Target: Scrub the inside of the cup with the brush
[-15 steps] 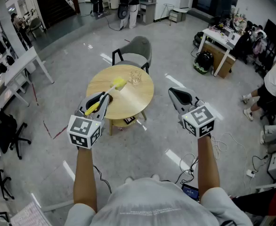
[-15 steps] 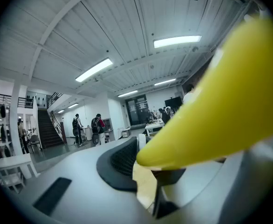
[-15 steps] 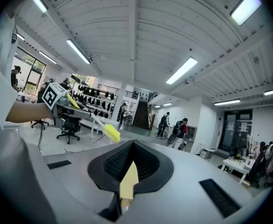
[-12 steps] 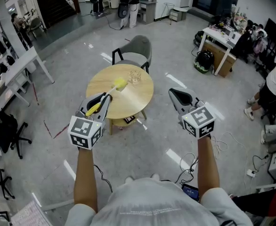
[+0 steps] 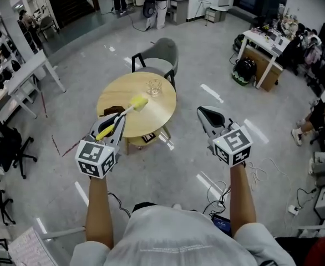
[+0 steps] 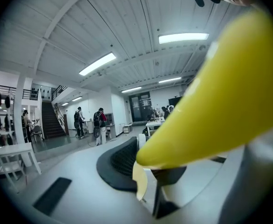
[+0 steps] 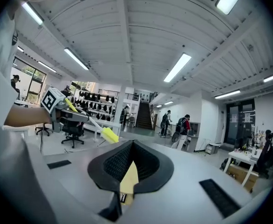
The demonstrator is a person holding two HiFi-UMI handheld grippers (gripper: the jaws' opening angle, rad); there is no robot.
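Holding the brush (image 5: 139, 101), the left gripper (image 5: 118, 117) hovers apart from the cup (image 5: 154, 87).

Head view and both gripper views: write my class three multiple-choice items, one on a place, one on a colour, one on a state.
1. Where does the cup stand? A on the round table; B in a sink; C on a tray.
2. What colour is the brush? A blue; B yellow; C red.
3. How is the right hand-held gripper? A shut, empty; B wide open; C shut on the cup.
Answers: 1 A, the cup stands near the round table's far edge. 2 B, its head and handle show yellow. 3 A, its jaws meet with nothing between them.
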